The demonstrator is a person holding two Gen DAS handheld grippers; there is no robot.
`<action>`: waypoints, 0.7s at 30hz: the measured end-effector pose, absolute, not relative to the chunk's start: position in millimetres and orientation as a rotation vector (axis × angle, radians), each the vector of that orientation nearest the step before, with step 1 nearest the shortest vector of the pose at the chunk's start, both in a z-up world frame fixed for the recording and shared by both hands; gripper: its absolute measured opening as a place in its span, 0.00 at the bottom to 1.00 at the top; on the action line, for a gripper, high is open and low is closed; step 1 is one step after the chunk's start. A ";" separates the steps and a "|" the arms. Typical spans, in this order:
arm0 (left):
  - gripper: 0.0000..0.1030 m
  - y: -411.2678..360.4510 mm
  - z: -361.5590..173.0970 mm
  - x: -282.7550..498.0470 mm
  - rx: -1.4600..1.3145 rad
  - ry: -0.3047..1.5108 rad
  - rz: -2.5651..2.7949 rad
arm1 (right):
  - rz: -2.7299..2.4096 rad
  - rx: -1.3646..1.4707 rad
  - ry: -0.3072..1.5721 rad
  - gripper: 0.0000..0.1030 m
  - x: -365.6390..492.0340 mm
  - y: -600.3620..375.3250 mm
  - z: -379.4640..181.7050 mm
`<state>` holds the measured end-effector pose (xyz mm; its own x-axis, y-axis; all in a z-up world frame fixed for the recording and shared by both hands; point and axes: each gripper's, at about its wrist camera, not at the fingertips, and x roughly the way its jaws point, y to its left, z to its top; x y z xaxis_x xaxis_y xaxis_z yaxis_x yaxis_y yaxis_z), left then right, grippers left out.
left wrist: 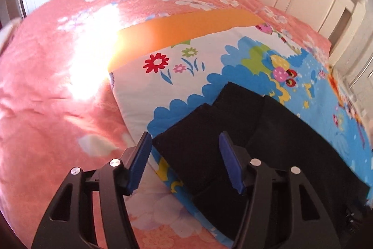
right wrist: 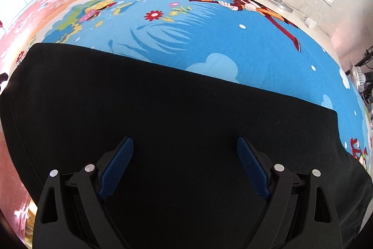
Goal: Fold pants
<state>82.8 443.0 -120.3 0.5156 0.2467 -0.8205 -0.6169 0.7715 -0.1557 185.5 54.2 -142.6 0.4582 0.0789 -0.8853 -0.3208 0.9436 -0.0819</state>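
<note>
— Where are the black, soft cloth pants [right wrist: 163, 113]?

— Flat on the blue cartoon-printed quilt [right wrist: 233, 43], leg ends [left wrist: 209, 118] at left.

— And the tongs?

— The left gripper [left wrist: 184, 144] and the right gripper [right wrist: 185, 151] are both wide open, holding nothing.

— How will it handle?

— Light and limp, I think; take hems and waist edge.

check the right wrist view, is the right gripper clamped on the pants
No, the right gripper hangs over the black pants with its jaws spread wide and no cloth between them.
</note>
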 end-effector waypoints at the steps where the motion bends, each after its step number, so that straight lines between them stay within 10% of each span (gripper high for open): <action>1: 0.58 444.4 -122.4 84.0 -0.486 0.890 0.512 | 0.235 -0.251 1.067 0.89 185.3 54.0 -143.1; 6: 0.03 452.2 -144.1 96.4 -0.401 0.981 0.504 | 0.187 -0.138 1.104 0.90 188.5 43.2 -138.8; 13: 0.28 503.8 -126.5 49.9 -0.668 0.846 0.459 | 0.440 -0.108 1.009 0.71 204.4 86.0 -103.7; 21: 0.35 491.7 -167.2 34.4 -1.075 0.861 0.189 | 0.564 -0.258 1.024 0.51 239.2 167.8 -130.1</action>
